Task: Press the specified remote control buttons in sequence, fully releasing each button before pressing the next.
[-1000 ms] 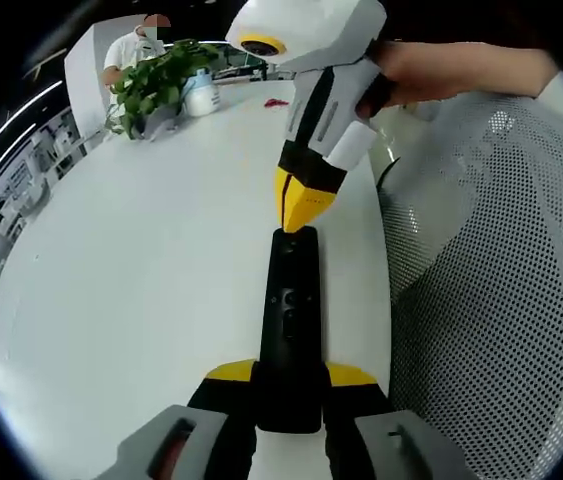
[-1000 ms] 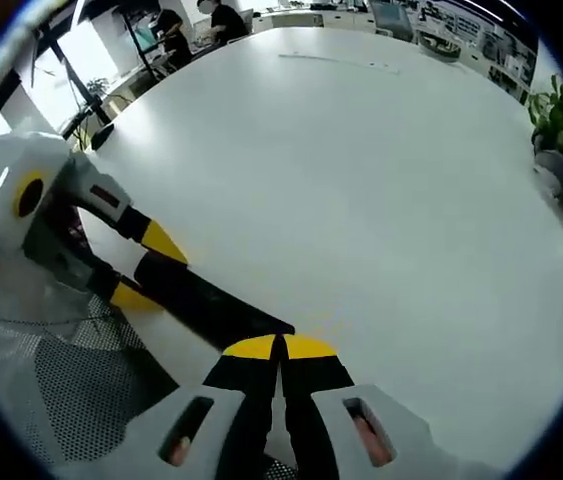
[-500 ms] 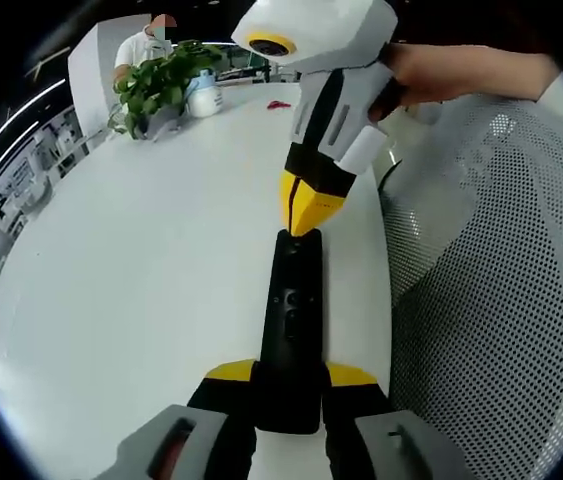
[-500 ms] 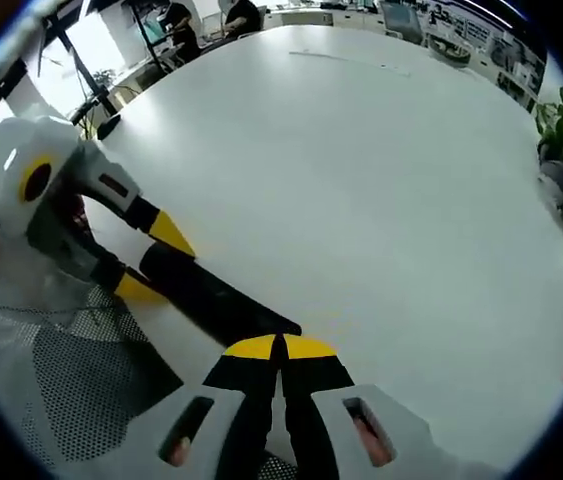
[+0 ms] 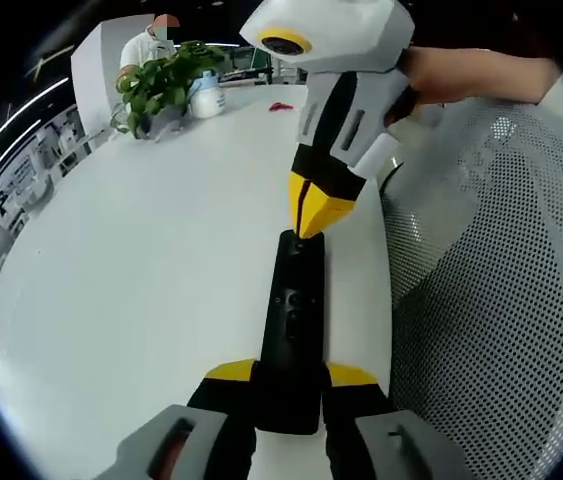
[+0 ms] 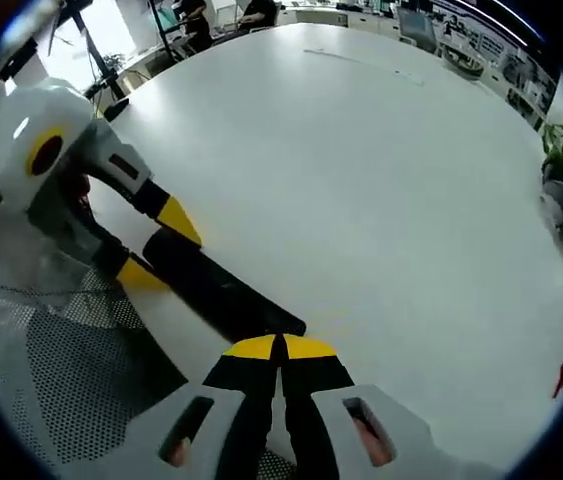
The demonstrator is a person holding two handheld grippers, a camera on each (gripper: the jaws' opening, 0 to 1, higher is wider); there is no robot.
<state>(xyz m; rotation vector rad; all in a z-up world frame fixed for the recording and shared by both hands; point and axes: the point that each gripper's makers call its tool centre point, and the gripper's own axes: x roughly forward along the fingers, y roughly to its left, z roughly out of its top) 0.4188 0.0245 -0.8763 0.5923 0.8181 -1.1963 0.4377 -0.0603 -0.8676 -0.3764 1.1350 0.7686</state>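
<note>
In the left gripper view the left tool (image 5: 290,378) rises from 6 o'clock, its yellow-tipped jaws closed on the near end of the black remote control (image 5: 293,320), which runs from the jaws up toward 12 o'clock along the white tabletop (image 5: 151,260). The right tool (image 5: 311,212) comes down from 1 o'clock, jaws pressed together into one yellow point just above the far end of the remote; whether the point touches it cannot be told. A hand (image 5: 461,75) grips that tool at 1 o'clock.

In the right gripper view the right tool (image 6: 280,348) has its jaws closed together with nothing between them, their tips over the end of the remote control (image 6: 221,290). The remote slants away toward 10 o'clock, where the left tool (image 6: 151,245) clamps its other end.

A white mesh chair back (image 5: 491,280) stands at 3 o'clock in the left gripper view, right beside the tabletop's edge and close to the remote. Well apart from it, at 11 o'clock, stand a potted plant (image 5: 156,85) and a white bottle (image 5: 204,95) just beside it, with a small red object (image 5: 279,104) lying near 12 o'clock. A person (image 5: 146,45) sits behind the plant.
</note>
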